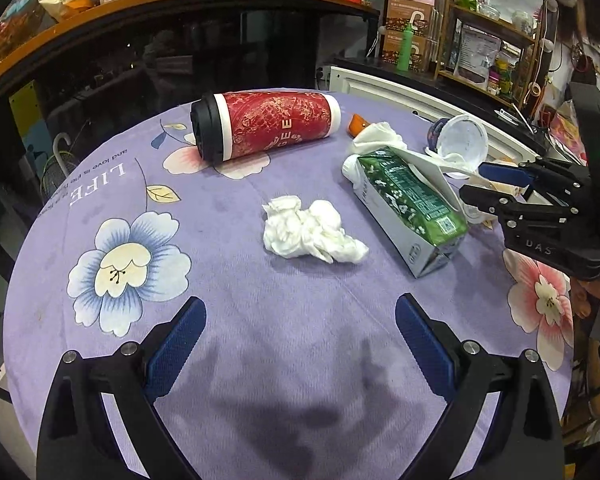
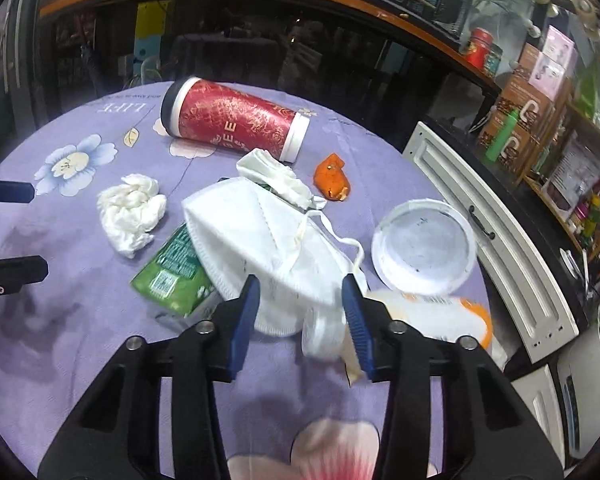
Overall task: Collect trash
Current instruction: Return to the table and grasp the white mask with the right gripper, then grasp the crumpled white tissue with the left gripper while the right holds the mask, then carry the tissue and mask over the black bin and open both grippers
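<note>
1. Sitting between the right gripper's narrowed jaws is the lower edge of the white face mask; whether the pads are pressing on it is unclear, and a thin pinch could be letting it slide free.
2. Lying partly under the mask, the green carton could be getting dragged along; the mask's loop could be snagging the round white lid near the table's right edge.
3. Hovering wide and empty, the left gripper is facing the crumpled tissue at mid-table.
4. Resting on its side near the far edge, the red cup is looking free to roll if bumped.
</note>
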The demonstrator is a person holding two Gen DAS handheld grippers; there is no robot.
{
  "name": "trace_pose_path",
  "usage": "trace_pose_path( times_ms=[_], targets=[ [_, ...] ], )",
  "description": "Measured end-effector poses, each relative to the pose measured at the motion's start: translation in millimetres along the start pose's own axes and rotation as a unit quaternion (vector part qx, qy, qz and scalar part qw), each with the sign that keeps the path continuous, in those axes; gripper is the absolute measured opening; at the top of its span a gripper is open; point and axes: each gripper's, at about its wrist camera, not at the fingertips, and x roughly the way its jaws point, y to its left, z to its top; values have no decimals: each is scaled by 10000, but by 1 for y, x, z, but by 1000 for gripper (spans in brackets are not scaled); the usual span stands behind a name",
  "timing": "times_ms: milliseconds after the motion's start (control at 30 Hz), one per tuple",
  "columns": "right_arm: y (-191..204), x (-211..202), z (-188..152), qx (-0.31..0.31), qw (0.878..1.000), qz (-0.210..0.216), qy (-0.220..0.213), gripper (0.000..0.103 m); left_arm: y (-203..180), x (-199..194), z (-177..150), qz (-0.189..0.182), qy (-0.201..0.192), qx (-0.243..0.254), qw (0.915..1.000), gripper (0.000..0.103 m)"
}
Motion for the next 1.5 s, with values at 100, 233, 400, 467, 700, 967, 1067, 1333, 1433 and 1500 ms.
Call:
trace_pose_path(
  times_ms=[100,233,400,467,700,967,1067,1333,1433,1500],
  targets=[
    [3,11,8,-145,9999,-36,-11,23,1,7,6,8,29,-30,10000,94],
    [6,16,16,-137,9999,-1,-102,10,3,18,14,-56,92,-162,9998,94],
    [4,3,25,-32,9994,108,-340,6,3,38,30,14,165,-252,9995,89],
    [0,-7,29,58,9988,209,-449,6,-1,46,35,87,225,-177,9996,85],
    [-19,-34,35,638,9939,568,-694,6,-9,72,38,227,511,-53,9984,53],
    [-25,-53,27,918,9890,755,-875,6,-2,56,33,150,302,-188,9993,39],
    [-24,-59,23,981,9876,835,-898,6,1,41,27,152,130,-229,9995,39],
    [-15,-87,0,1088,9840,1004,-987,6,0,-7,6,44,-276,-321,9991,39],
    [-11,-99,-12,1101,9836,1018,-1005,6,-8,-23,-2,29,-424,-302,9986,39],
    [-9,-109,-21,1137,9830,1029,-1008,6,-15,-31,-6,-10,-499,-282,9984,39]
  ],
)
